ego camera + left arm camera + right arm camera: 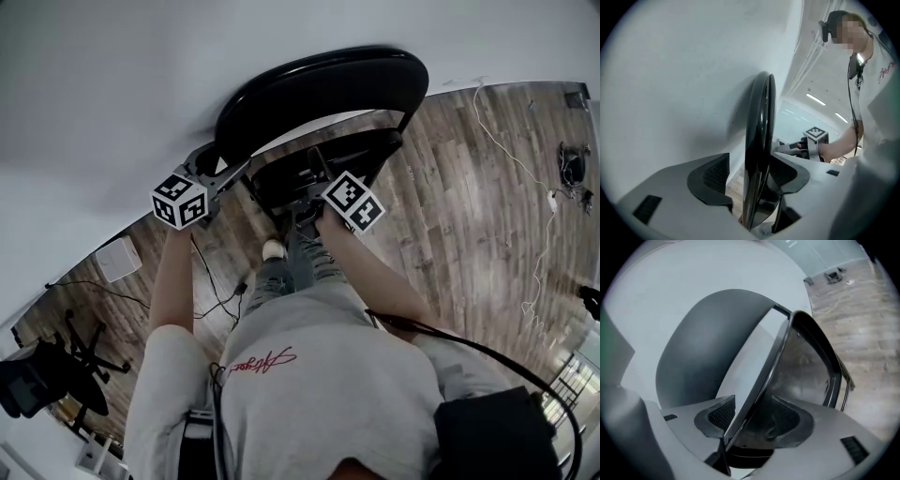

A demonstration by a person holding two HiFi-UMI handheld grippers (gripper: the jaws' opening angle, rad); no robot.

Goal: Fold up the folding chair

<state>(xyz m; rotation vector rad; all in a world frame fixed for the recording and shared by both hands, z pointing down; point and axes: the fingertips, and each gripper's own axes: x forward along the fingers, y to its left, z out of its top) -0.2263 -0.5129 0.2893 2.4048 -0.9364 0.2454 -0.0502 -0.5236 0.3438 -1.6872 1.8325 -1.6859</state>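
The chair (323, 89) stands against the white wall (94, 84) on the wood floor (450, 187). Its seat (309, 164) is swung up close to the backrest (281, 103), so it is nearly flat.

The left gripper (750, 176) is at the left edge of the backrest. Its jaws stand apart with that black edge upright between them. The left pad (717, 176) is clear of the edge, with wall showing in the gap; the right pad sits just beside it, and I cannot tell if it touches. Nothing is clamped.

The right gripper (754, 420) is lower, at the seat. Its jaws are also apart, and the seat's thin rim (759, 380) runs slantwise up between them, close to the left pad (723, 417) and well off the right one. It grips nothing.

The person stands right behind the chair, one shoe (273, 248) near its legs. A black cable (211, 281) trails on the floor by that foot, and a white cable (539, 234) winds across the boards to the right. A white box (117, 258) sits by the wall at left, with an office chair (42, 380) nearer the corner.
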